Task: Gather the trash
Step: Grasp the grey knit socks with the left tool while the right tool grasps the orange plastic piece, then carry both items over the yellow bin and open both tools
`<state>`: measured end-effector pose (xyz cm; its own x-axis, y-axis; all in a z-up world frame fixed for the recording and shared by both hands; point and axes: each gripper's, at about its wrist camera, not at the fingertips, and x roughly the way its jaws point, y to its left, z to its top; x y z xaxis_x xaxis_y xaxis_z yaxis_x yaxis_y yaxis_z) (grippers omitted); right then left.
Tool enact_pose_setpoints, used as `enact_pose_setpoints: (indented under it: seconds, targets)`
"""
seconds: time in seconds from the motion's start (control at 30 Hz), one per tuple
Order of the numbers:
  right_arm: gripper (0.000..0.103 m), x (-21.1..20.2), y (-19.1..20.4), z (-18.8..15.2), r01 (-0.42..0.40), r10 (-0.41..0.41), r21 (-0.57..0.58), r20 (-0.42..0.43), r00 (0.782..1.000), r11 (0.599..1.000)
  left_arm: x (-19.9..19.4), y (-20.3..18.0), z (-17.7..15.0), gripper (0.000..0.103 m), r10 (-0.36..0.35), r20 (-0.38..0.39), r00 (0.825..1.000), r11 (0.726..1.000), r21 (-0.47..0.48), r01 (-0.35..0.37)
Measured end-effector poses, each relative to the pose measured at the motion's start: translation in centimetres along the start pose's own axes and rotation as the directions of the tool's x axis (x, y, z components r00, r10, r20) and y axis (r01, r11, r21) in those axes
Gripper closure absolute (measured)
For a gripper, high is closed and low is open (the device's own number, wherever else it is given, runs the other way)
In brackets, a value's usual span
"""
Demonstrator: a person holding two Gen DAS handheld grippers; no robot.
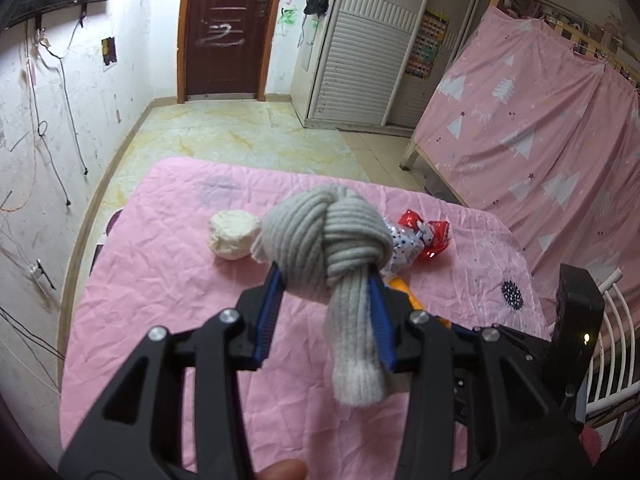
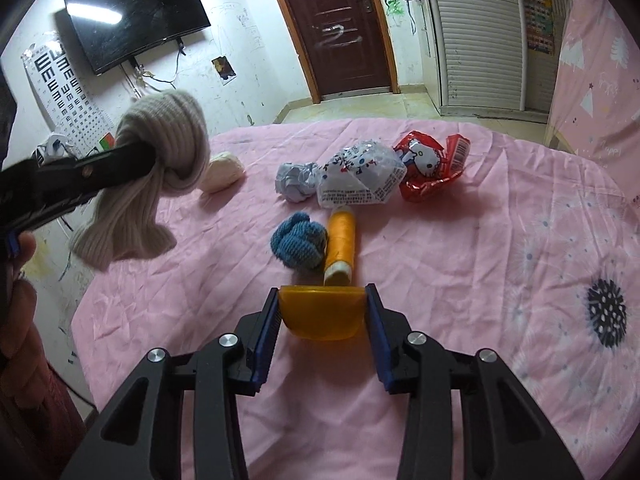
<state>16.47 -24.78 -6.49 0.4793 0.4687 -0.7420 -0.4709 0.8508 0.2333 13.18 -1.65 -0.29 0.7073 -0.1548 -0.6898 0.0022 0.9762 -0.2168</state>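
My left gripper (image 1: pixel 326 280) is shut on a knotted grey sock (image 1: pixel 328 240) and holds it above the pink bed; the sock also shows in the right wrist view (image 2: pixel 164 160). My right gripper (image 2: pixel 322 294) is shut on an orange bowl-like piece (image 2: pixel 322 312) low over the bed. On the bed lie a red Hello Kitty wrapper (image 2: pixel 430 164), a white printed wrapper (image 2: pixel 360 180), a crumpled bluish paper ball (image 2: pixel 296 182), a blue knit ball (image 2: pixel 298 244), an orange thread spool (image 2: pixel 340 244) and a cream ball (image 2: pixel 222 172).
The pink bedsheet (image 2: pixel 460 280) covers the bed. A brown door (image 2: pixel 336 24), a white louvred wardrobe (image 2: pixel 480 36) and a pink curtain (image 1: pixel 540 128) stand beyond. A TV (image 2: pixel 136 12) hangs on the left wall. A white rail (image 1: pixel 616 344) is at the bed's right.
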Motion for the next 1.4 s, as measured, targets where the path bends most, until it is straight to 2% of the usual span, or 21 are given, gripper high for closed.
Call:
enact_pose_setpoints:
  seconds: [0.33, 0.5, 0.7, 1.0, 1.23, 1.4]
  targets:
    - [0.068, -4.4, -2.6, -2.0, 0.009, -0.013, 0.051, 0.078, 0.997, 0.999, -1.2, -3.4, -0.4, 0.064, -0.008, 0.017, 1.000, 0.998, 0.067, 0.007]
    - [0.068, -7.5, -5.5, -3.1, 0.012, -0.028, 0.106, 0.144, 0.989, 0.994, -1.4, -6.5, -0.8, 0.064, -0.017, 0.016, 1.000, 0.993, 0.118, 0.015]
    - [0.068, -11.7, -10.1, -5.1, 0.026, -0.075, 0.206, 0.232, 0.970, 0.978, -1.2, -11.2, -1.6, 0.064, -0.040, 0.007, 0.999, 0.979, 0.200, 0.038]
    - [0.068, -18.4, -18.2, -9.9, 0.059, -0.198, 0.382, 0.335, 0.921, 0.922, 0.0, -20.5, -3.6, 0.064, -0.098, -0.034, 0.995, 0.933, 0.343, 0.104]
    - [0.068, -20.5, -23.3, -12.9, 0.136, -0.315, 0.477, 0.318, 0.894, 0.868, 1.8, -28.5, -5.9, 0.064, -0.131, -0.086, 0.988, 0.882, 0.445, 0.156]
    - [0.068, -20.0, -25.9, -14.8, 0.139, -0.333, 0.525, 0.296, 0.895, 0.840, 3.3, -32.9, -7.2, 0.064, -0.140, -0.118, 0.983, 0.850, 0.496, 0.180]
